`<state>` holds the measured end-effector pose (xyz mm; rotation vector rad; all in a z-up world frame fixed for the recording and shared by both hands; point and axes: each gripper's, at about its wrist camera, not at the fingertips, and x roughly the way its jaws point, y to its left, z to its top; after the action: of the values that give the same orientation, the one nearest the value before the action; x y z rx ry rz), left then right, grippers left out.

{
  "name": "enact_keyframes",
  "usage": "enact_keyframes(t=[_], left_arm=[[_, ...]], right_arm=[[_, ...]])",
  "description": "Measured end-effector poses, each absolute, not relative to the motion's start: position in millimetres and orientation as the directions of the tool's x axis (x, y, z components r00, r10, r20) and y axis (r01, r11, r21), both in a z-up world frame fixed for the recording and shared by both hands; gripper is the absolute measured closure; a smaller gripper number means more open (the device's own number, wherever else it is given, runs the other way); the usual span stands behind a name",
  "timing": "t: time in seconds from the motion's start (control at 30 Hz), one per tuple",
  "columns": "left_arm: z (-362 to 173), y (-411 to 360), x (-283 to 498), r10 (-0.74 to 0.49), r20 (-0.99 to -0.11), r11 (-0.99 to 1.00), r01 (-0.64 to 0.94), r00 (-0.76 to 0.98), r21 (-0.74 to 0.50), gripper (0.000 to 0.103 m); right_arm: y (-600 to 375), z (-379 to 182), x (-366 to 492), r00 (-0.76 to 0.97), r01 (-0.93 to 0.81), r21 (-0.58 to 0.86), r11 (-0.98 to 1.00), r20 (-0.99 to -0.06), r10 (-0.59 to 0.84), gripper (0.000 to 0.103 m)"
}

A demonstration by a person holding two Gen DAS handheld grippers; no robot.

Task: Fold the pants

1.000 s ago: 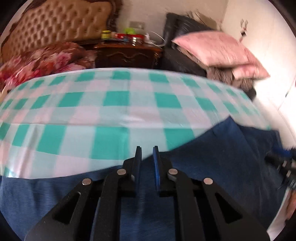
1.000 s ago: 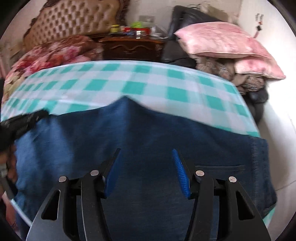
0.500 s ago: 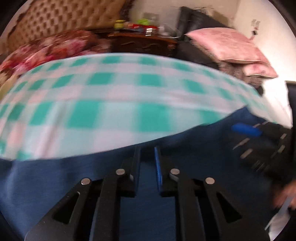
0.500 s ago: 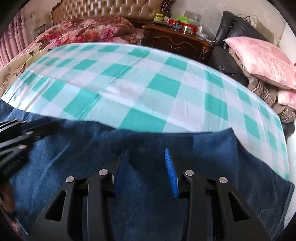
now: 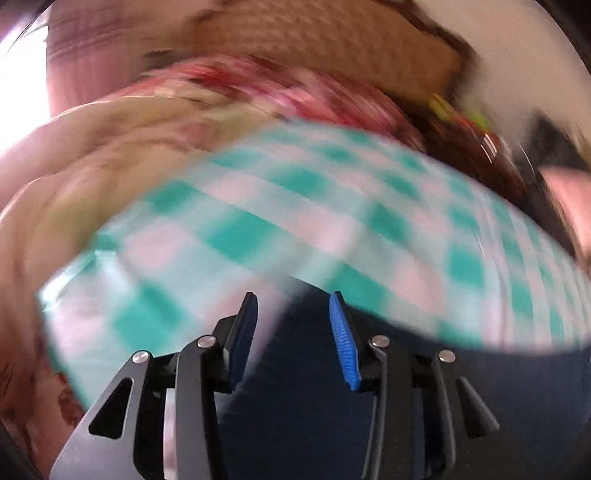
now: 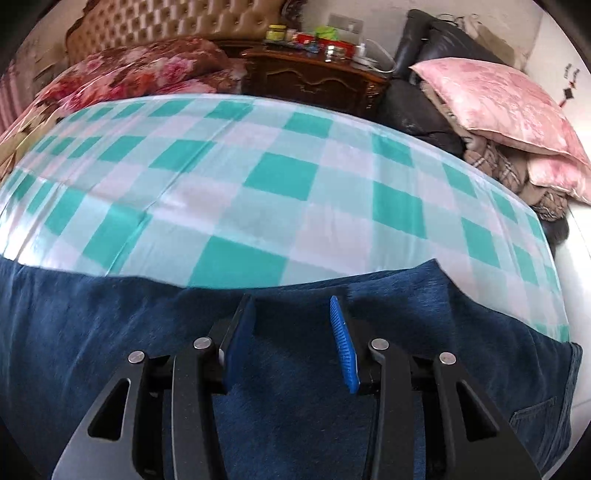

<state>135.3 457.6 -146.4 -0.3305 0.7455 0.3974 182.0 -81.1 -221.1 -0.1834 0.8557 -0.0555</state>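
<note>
Nearest the right wrist camera, the right gripper [image 6: 292, 325] hangs just over the pants [image 6: 110, 332] with its jaws spread apart and nothing between them; the blue ribbed pad on one finger and the dark pad on the other both stand clear of the cloth. The left gripper [image 5: 293, 325] is likewise released, jaws wide, with only dark denim [image 5: 314, 406] showing below and between them, though that view is heavily smeared by motion and little else in it can be trusted. The pants lie flat along the near edge of the checked sheet [image 6: 258, 184], a long blue band running across the whole width, with a stitched pocket corner visible at the far right of the band, close to where the sheet drops away. The upper edge of the denim looks fairly straight, which suggests a lengthwise fold already laid down, so the step in hand appears to be the let-go between folds. The next move probably calls for each gripper to find a fresh edge or end of the band, close firmly on both layers together, and carry one end over the other without dragging the lower layer askew. Beyond the sheet sit a floral quilt [image 6: 140, 74], a dark wooden nightstand [image 6: 314, 77] cluttered with small bottles, a tufted headboard [image 6: 177, 26], and pink pillows [image 6: 498, 99] stacked to the right of the nightstand.
</note>
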Motion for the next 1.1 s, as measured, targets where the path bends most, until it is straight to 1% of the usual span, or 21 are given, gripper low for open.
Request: enact_keyframes(t=[0.03,0.07,0.1,0.13,0.2,0.23,0.3,0.37,0.4,0.43,0.5,0.53,0.57,0.6,0.63,0.67,0.8,0.9,0.97,1.07,1.1], left_arm=[[-136,467,124,0.274,-0.687,0.843,-0.512,0.673,-0.166,0.062],[-129,473,114,0.310,-0.674,0.817,-0.550,0.671,-0.172,0.062],[-121,471,104,0.300,-0.668,0.816,-0.546,0.681,-0.189,0.062],[-118,464,101,0.254,-0.665,0.839,-0.502,0.702,-0.209,0.062],[-116,432,88,0.164,-0.645,0.905,-0.373,0.746,-0.202,0.060],[-118,412,84,0.113,-0.643,0.938,-0.295,0.758,-0.183,0.054],[-130,370,76,0.019,-0.654,0.981,-0.141,0.756,-0.134,0.048],[-151,339,71,-0.063,-0.694,0.994,-0.020,0.717,-0.111,0.045],[-161,331,72,-0.081,-0.710,0.994,0.002,0.700,-0.112,0.045],[-170,329,73,-0.080,-0.729,0.994,-0.002,0.680,-0.111,0.045],[-186,328,76,-0.047,-0.756,0.995,-0.040,0.653,-0.096,0.040],[-187,326,75,-0.045,-0.745,0.995,-0.038,0.665,-0.094,0.031],[-189,323,76,-0.051,-0.747,0.995,-0.030,0.663,-0.094,0.024],[-191,319,78,-0.064,-0.756,0.995,-0.013,0.652,-0.095,0.010],[-192,313,78,-0.061,-0.768,0.997,-0.003,0.638,-0.082,0.003],[-193,306,79,-0.036,-0.777,0.999,-0.007,0.629,-0.051,0.002],[-195,305,82,-0.013,-0.773,0.991,-0.098,0.634,-0.097,0.002],[-194,297,88,0.046,-0.789,0.986,-0.153,0.612,-0.061,0.001],[-195,296,87,0.057,-0.777,0.984,-0.167,0.627,-0.063,0.001],[-194,298,84,0.050,-0.766,0.989,-0.138,0.641,-0.051,0.001],[-191,297,84,0.089,-0.771,0.986,-0.168,0.631,-0.023,0.002]], right_arm=[[-83,-216,177,0.669,-0.016,-0.167,0.986,-0.734,-0.113,0.060],[-85,-204,166,0.695,-0.016,-0.141,0.990,-0.713,-0.090,0.057],[-85,-198,158,0.708,-0.026,-0.128,0.991,-0.703,-0.073,0.051],[-86,-192,145,0.723,-0.041,-0.110,0.993,-0.689,-0.046,0.038],[-88,-183,112,0.745,-0.085,-0.078,0.993,-0.667,0.011,0.030],[-89,-182,101,0.748,-0.092,-0.078,0.993,-0.663,0.017,0.029],[-99,-185,70,0.742,-0.071,-0.067,0.995,-0.671,0.008,0.023],[-109,-194,49,0.716,-0.059,-0.048,0.997,-0.698,0.009,0.022],[-113,-198,41,0.705,-0.049,-0.052,0.997,-0.710,-0.003,0.022],[-121,-204,30,0.691,-0.020,-0.064,0.998,-0.722,-0.032,0.021],[-130,-211,16,0.678,0.010,-0.073,0.997,-0.732,-0.060,0.017],[-138,-217,10,0.663,0.028,-0.069,0.997,-0.745,-0.070,0.017],[-143,-221,8,0.652,0.040,-0.068,0.997,-0.754,-0.078,0.017],[-148,-225,5,0.643,0.061,-0.073,0.995,-0.760,-0.095,0.017],[-156,-227,2,0.640,0.091,-0.079,0.993,-0.759,-0.119,0.017],[-160,-228,0,0.638,0.107,-0.079,0.991,-0.759,-0.129,0.017],[-180,-231,-4,0.622,0.183,-0.088,0.979,-0.761,-0.185,0.017],[-191,-240,-2,0.593,0.211,-0.080,0.974,-0.782,-0.193,0.017],[-195,-246,-1,0.579,0.214,-0.078,0.974,-0.793,-0.190,0.017],[-195,-250,-3,0.601,0.211,-0.079,0.974,-0.776,-0.193,0.017],[-195,-251,-4,0.607,0.214,-0.076,0.974,-0.771,-0.194,0.017]])
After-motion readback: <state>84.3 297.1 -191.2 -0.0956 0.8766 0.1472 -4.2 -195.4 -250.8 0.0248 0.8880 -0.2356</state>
